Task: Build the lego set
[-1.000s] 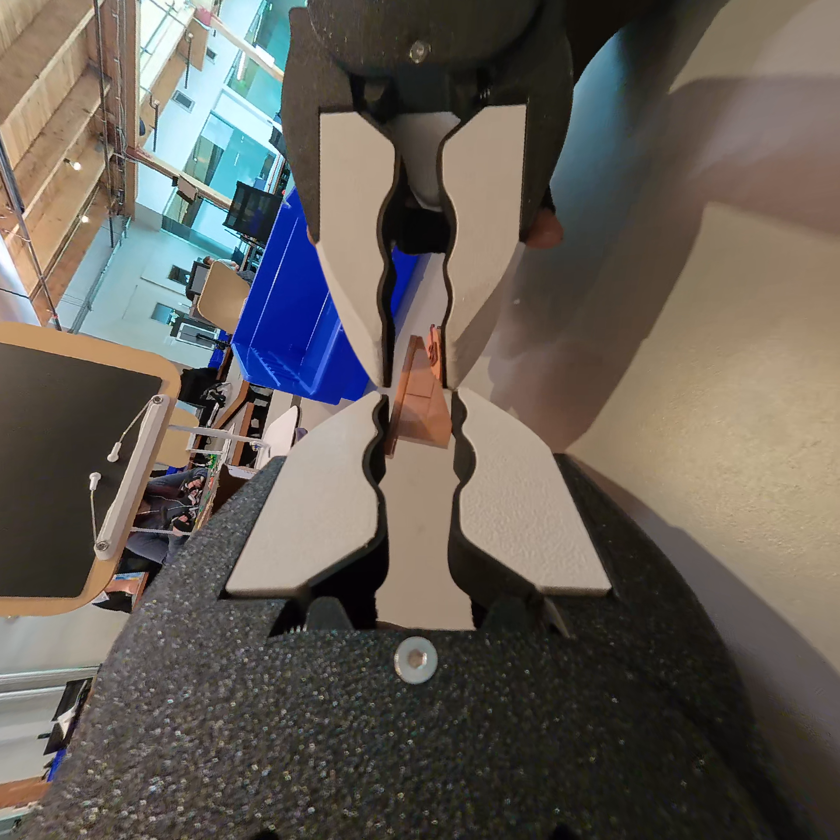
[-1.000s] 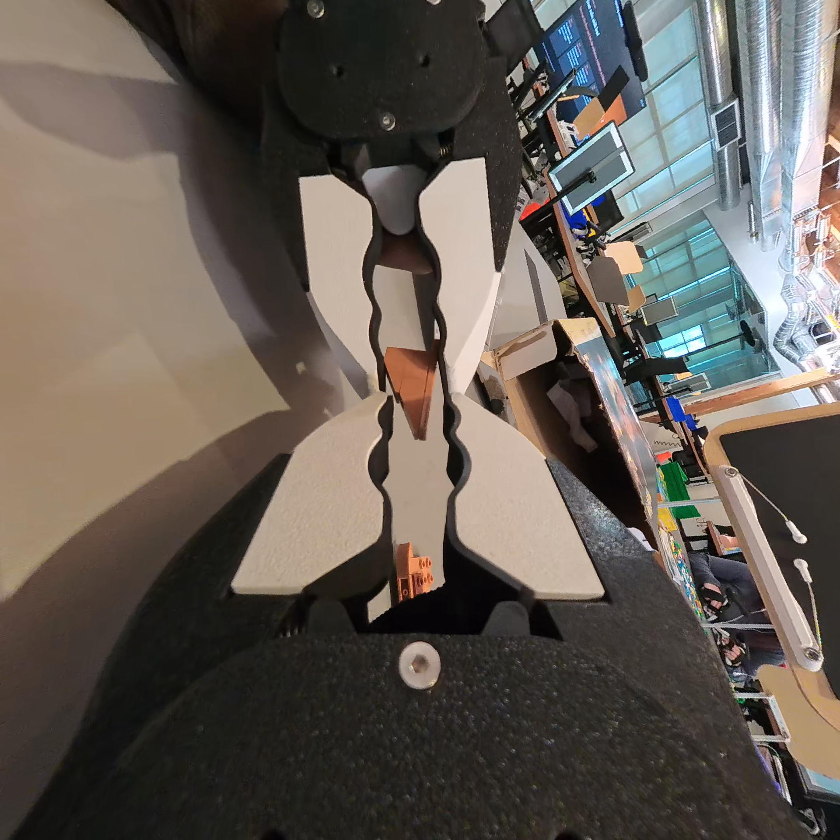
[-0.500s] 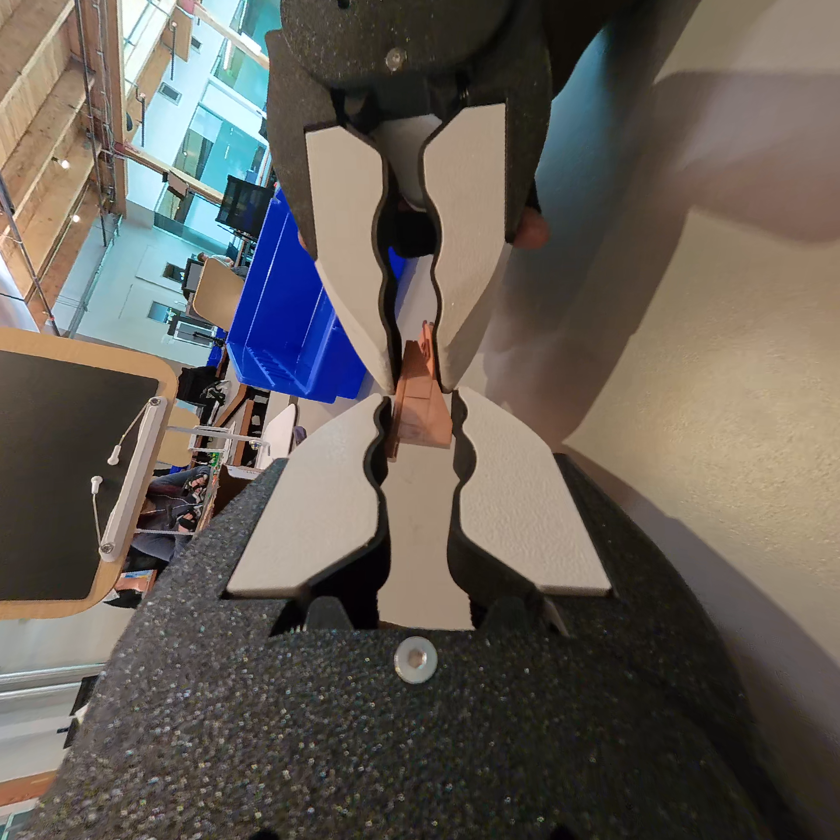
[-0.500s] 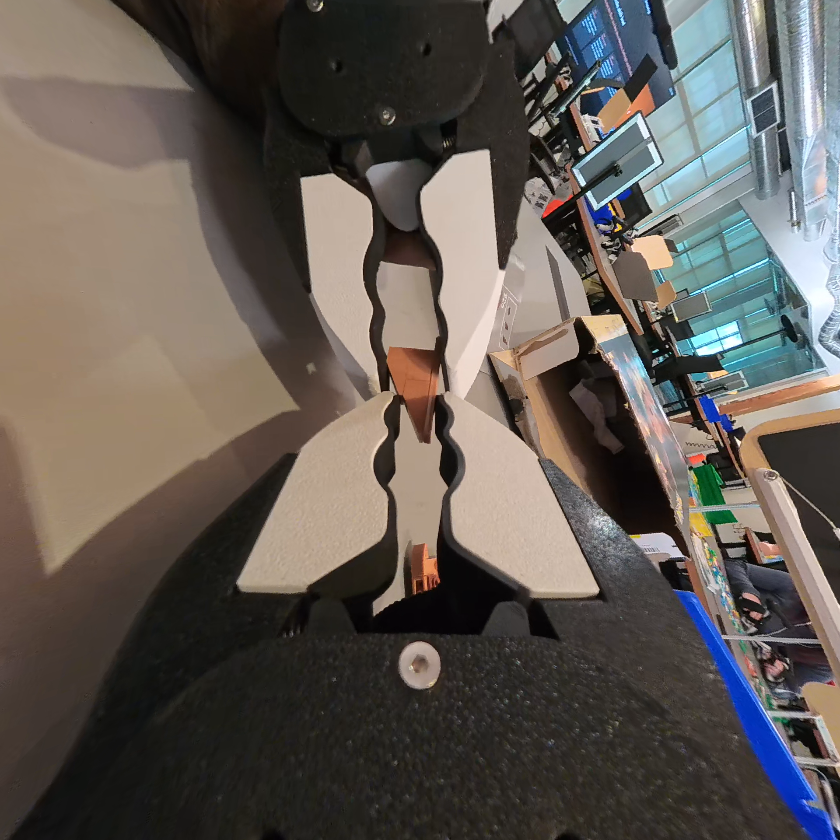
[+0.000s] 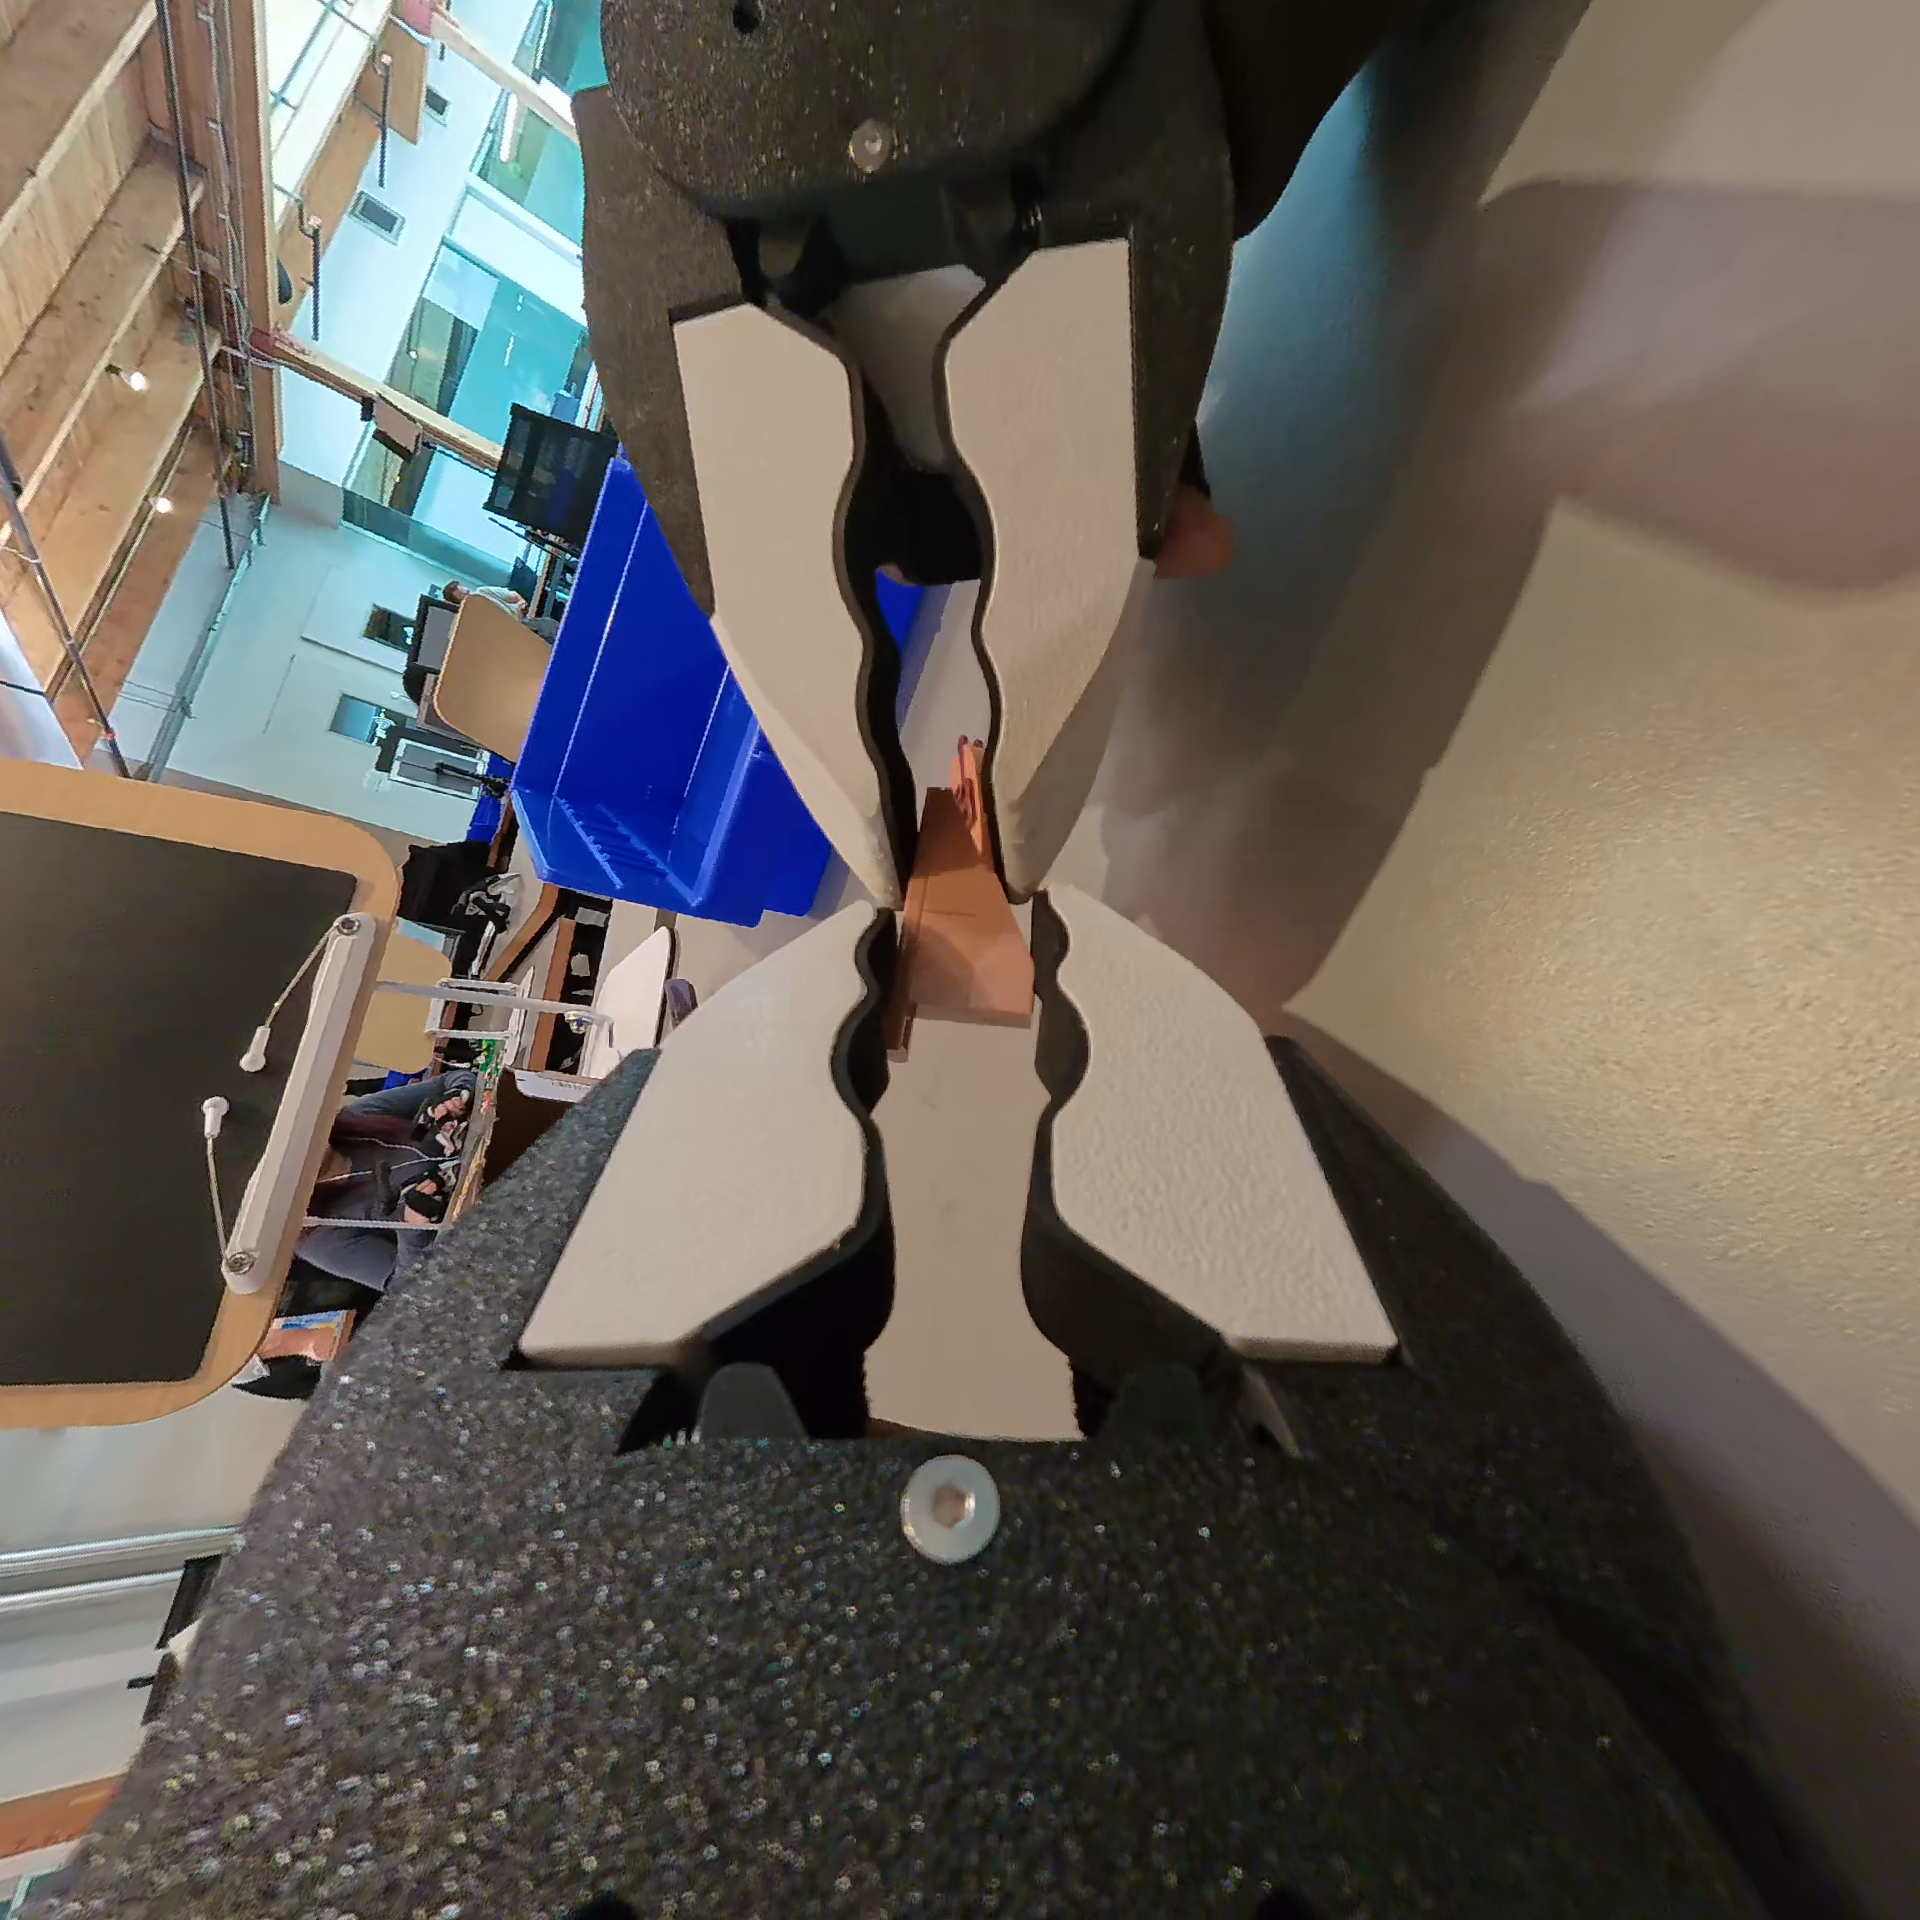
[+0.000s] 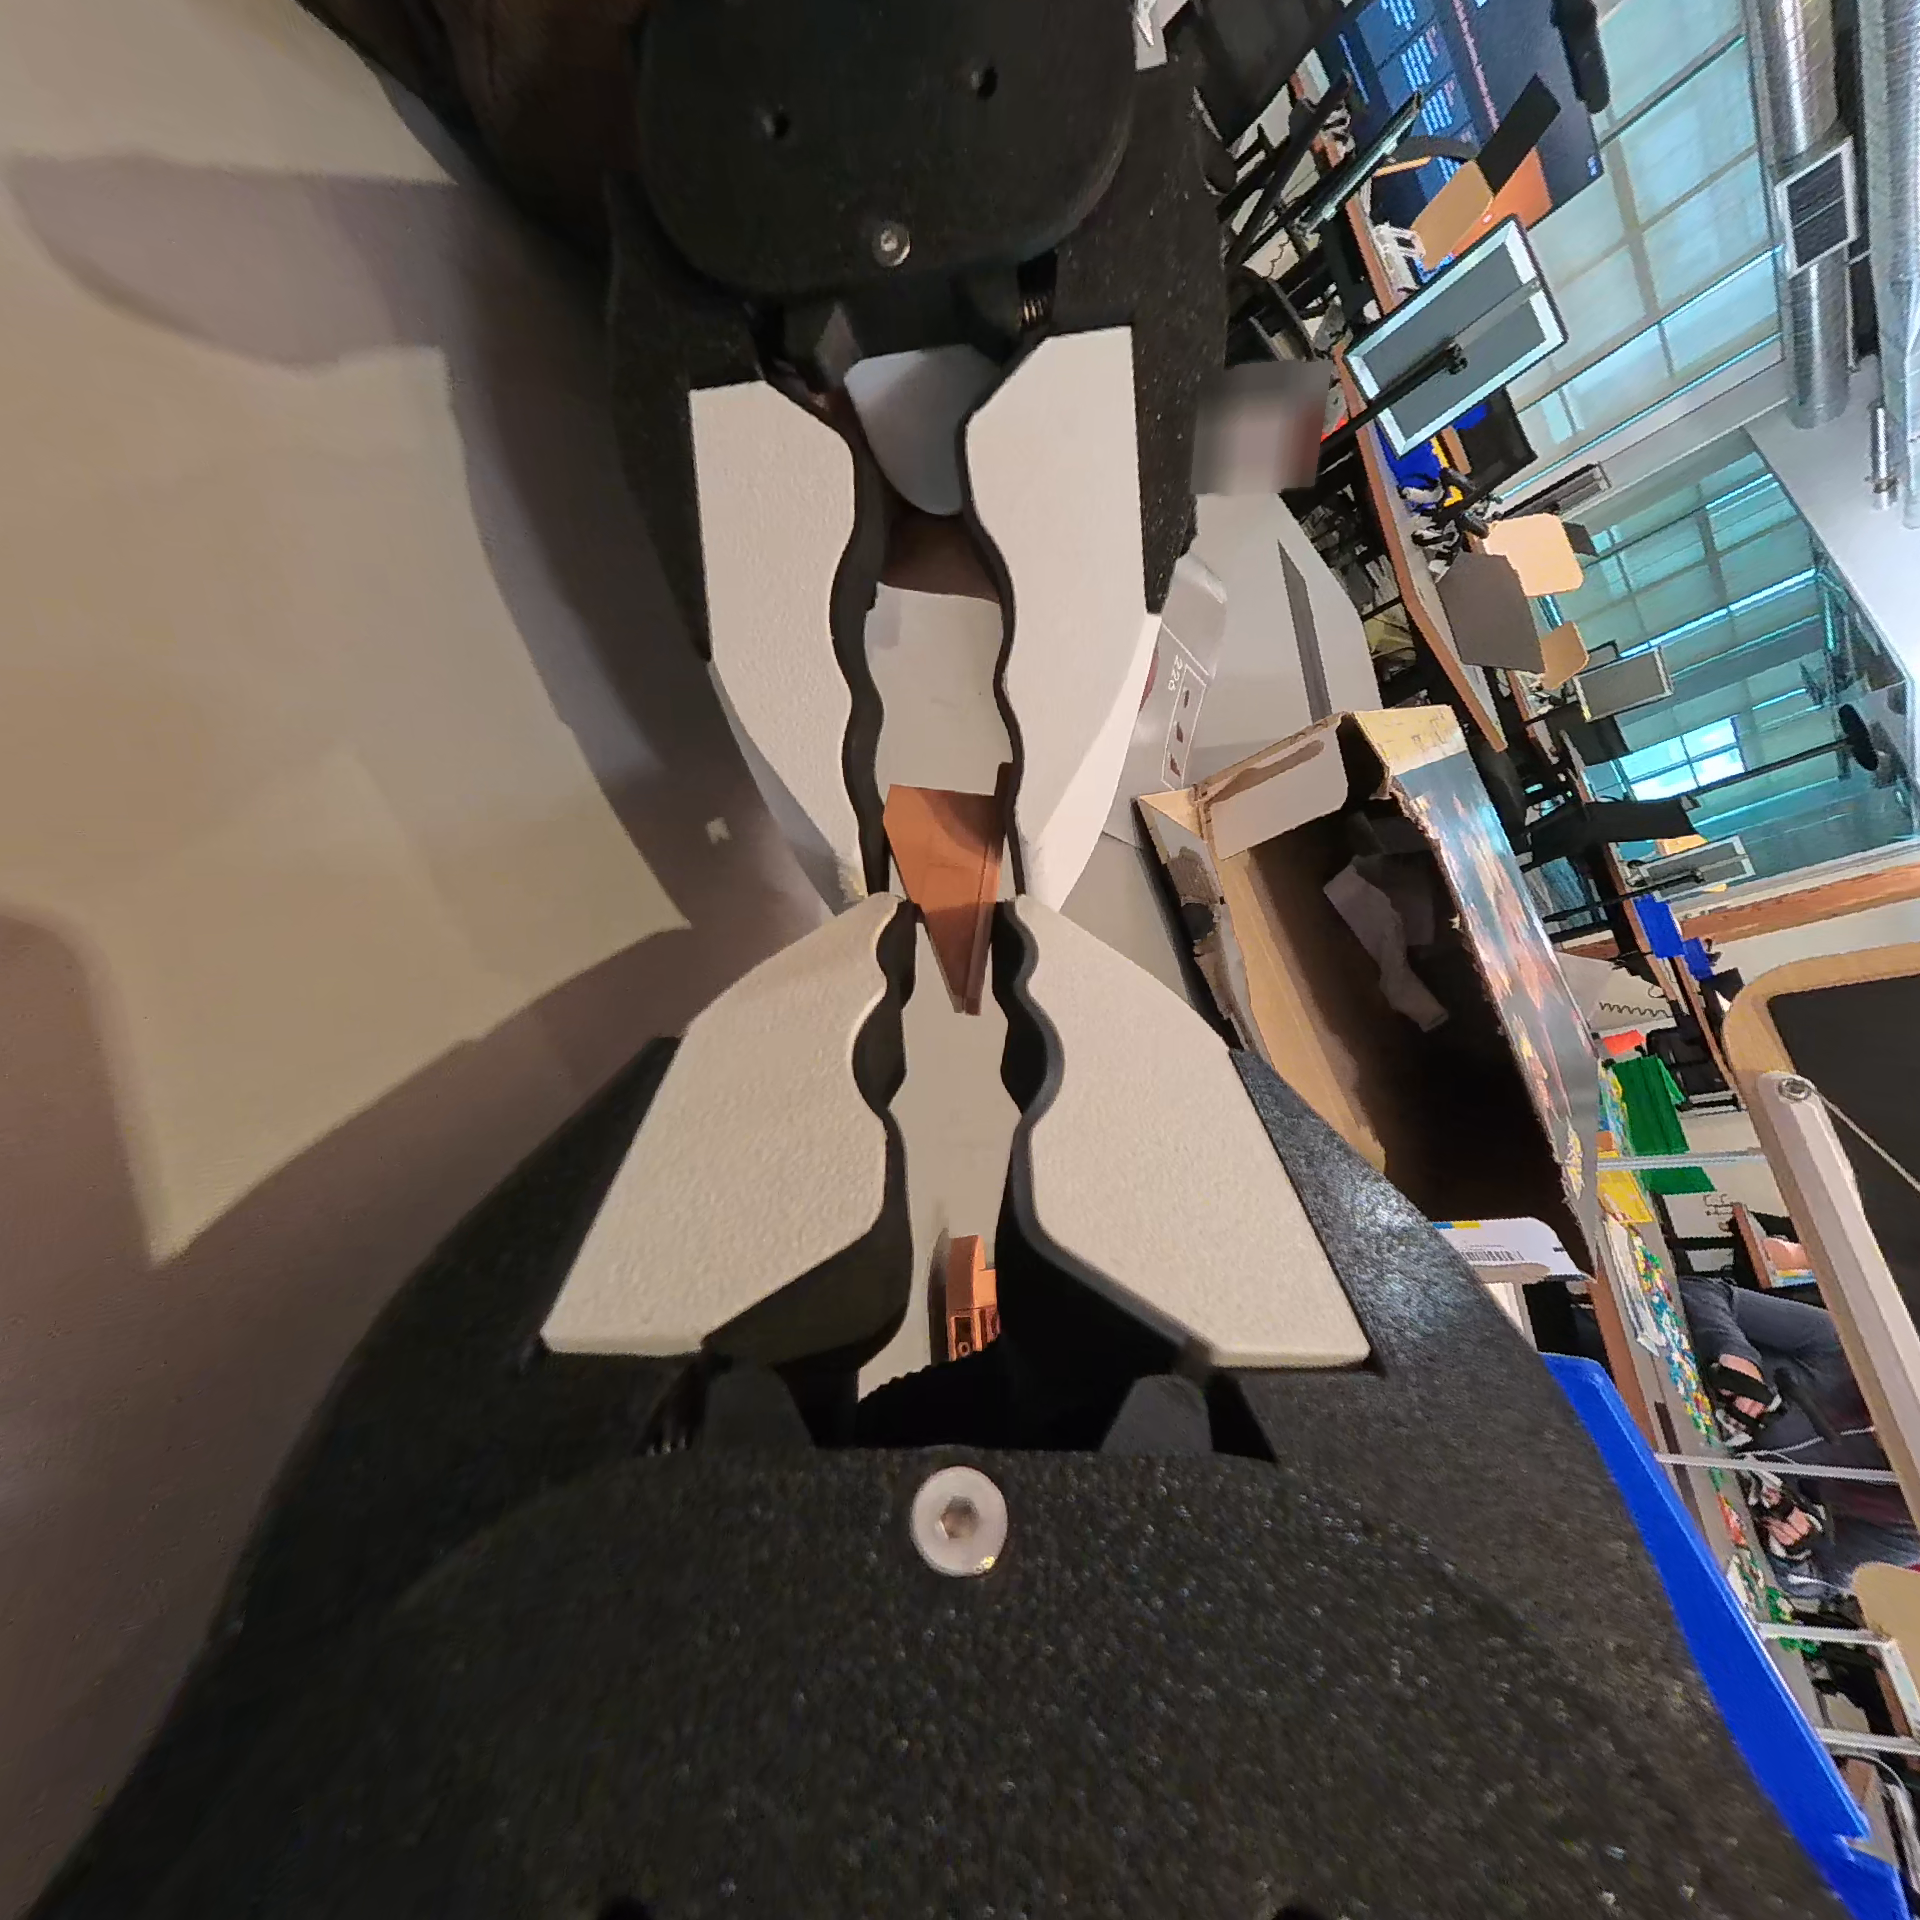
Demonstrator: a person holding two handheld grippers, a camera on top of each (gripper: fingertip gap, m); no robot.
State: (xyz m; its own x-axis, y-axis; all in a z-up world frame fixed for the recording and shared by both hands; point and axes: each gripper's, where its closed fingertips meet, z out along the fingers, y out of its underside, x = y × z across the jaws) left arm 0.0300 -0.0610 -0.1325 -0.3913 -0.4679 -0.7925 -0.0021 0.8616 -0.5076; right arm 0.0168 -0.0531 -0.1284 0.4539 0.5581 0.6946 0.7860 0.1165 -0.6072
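Brown wedge brick [image 5: 961, 935] pinched tip to tip between left gripper [image 5: 956, 914] and right gripper [image 6: 951, 914], both narrowly shut on it above pale table [image 5: 1662, 935]; best kept square, squeezed evenly.

I register a short printed number on a grey sheet [image 6: 1184, 707] beside the cardboard box [image 6: 1278, 790]. Rows of text fill a dark screen [image 6: 1455, 73]. A white barcode label [image 6: 1496, 1257] carries small print, too fine to resolve.
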